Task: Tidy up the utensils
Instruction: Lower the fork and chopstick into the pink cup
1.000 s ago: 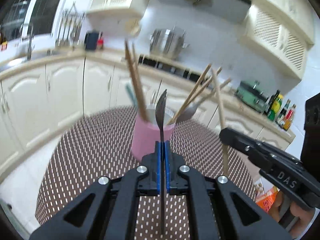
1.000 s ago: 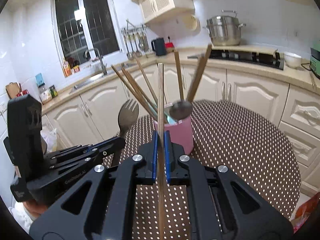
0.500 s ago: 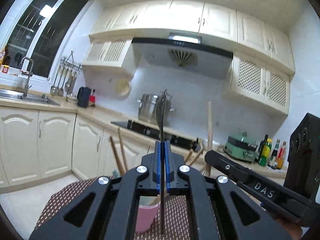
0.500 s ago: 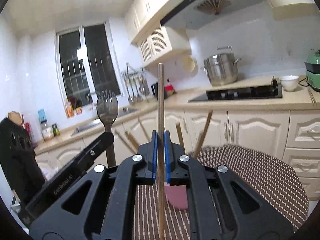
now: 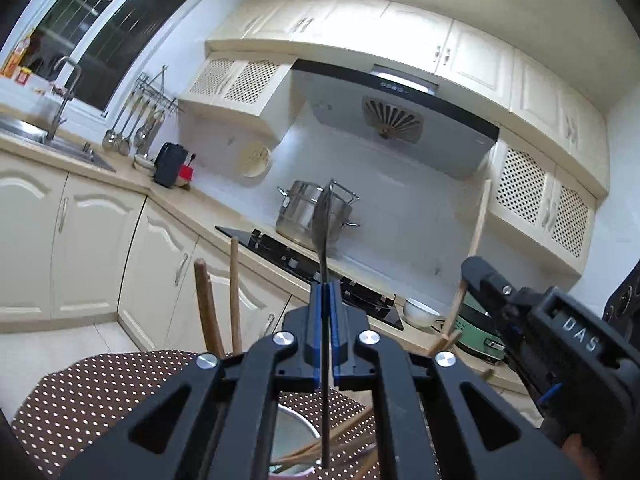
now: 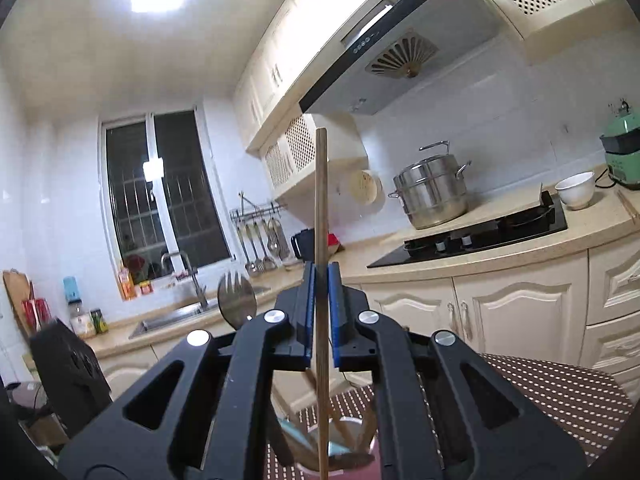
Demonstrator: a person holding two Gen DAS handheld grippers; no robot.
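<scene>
Metal fork [image 5: 325,216] pinched edge-on between blue pads of left gripper [image 5: 325,296], tines up, raised above pink cup [image 6: 360,466] on dotted tablecloth [image 5: 92,392]. Wooden chopstick [image 6: 321,216] clamped upright in closed right gripper [image 6: 321,280], lower end hanging over cup mouth where more chopsticks [image 5: 216,320] and a spoon [image 6: 320,446] stand. Both grippers side by side over the cup near table's front edge; steel pot [image 6: 434,196] on stove [image 6: 476,236] at back counter.
</scene>
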